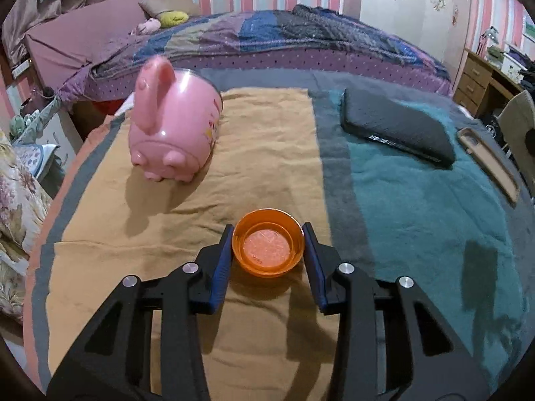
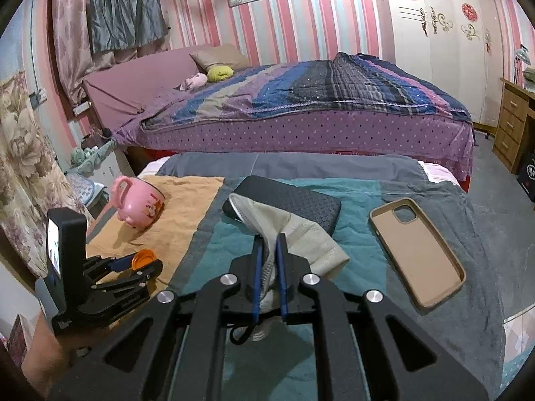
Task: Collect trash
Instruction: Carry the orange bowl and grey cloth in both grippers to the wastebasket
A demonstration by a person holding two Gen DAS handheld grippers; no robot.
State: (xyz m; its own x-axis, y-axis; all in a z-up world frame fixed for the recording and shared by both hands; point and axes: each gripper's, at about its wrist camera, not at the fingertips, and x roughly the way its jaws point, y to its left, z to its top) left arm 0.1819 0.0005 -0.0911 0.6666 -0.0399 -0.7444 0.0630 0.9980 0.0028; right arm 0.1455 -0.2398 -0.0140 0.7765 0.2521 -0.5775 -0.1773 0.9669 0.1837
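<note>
Orange cap [image 1: 268,243] sits between the left claw [image 1: 268,250] pads, rigid, light, probably slick; grip across its rim. Right claw [image 2: 268,260] pinches a limp face mask [image 2: 294,234], soft and weightless.

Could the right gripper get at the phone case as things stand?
Probably not yet. The right gripper is shut on a face mask, so its fingers are occupied. The phone case lies open-side up on the blanket just to its right with nothing across the path; releasing the mask first would free it.
</note>
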